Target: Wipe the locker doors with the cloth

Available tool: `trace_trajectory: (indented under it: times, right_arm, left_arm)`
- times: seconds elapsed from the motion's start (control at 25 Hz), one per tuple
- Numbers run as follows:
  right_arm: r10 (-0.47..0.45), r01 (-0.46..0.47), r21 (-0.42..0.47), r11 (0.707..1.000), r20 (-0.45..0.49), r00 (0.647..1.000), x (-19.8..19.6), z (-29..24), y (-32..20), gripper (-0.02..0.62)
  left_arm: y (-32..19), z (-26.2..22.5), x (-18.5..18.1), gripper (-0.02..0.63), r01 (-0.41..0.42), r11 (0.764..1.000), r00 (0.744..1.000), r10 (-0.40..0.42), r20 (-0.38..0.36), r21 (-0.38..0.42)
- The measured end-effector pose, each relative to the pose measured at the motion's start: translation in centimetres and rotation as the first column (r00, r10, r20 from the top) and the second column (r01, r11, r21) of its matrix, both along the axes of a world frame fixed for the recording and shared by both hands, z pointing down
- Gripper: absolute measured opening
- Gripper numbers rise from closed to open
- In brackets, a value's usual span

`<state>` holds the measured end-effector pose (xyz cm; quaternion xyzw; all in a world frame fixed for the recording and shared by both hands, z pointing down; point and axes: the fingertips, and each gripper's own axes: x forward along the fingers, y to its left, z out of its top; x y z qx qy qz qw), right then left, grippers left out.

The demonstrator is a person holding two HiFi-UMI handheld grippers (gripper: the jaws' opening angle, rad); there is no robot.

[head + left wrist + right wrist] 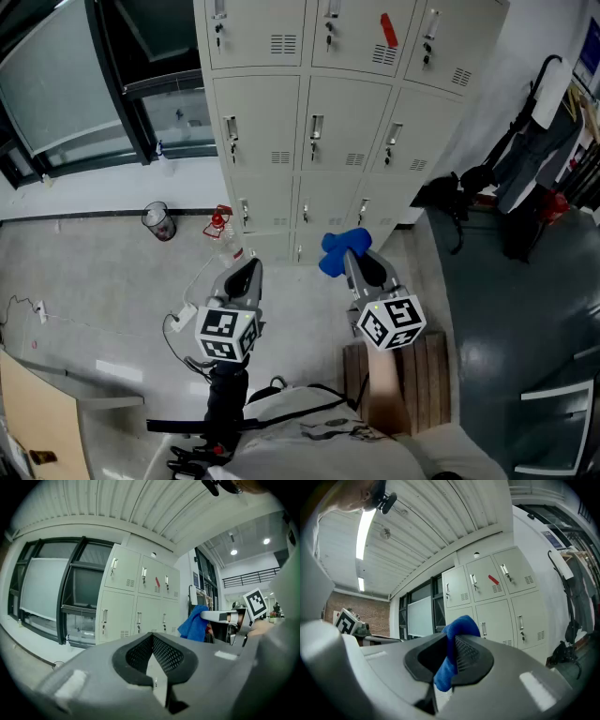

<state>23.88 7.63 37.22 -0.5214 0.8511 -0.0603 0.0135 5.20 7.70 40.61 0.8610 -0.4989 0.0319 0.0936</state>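
Pinching a blue cloth (458,629) in the jaws of the right gripper (451,654), with the jaws of the left gripper (152,641) pressed together on nothing, both aimed at the pale locker doors (309,141) without touching them.

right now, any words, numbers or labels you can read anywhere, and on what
No text is readable in any view.
Red tag on upper locker door: no print visible.
Blue wall sign: too blurred to read.
Left gripper and right gripper cubes: square marker patterns, no letters.
Blue cloth: no label showing.
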Motion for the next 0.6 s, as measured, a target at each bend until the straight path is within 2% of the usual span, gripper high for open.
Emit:
trace_trajectory:
  times: [0.2,0.4,0.6]
  right_arm:
    - [-0.018,0.018,0.014,1.000,-0.008,1.000,-1.8,0.2,-1.7,0.034]
    - [-0.018,0.018,0.003,1.000,-0.010,1.000,-3.5,0.9,-2.4,0.034]
    - [-0.070,0.070,0.005,0.998,0.035,0.997,-6.3,1.4,-3.4,0.035]
  left_arm:
    - [-1.9,-0.1,-0.8,0.000,-0.006,1.000,1.000,0.006,0.001,0.028]
    - [-2.5,0.8,-2.5,0.000,-0.002,1.000,1.000,0.002,0.001,0.008]
    - [-3.3,1.6,-4.4,0.000,-0.005,1.000,1.000,0.005,0.001,-0.006]
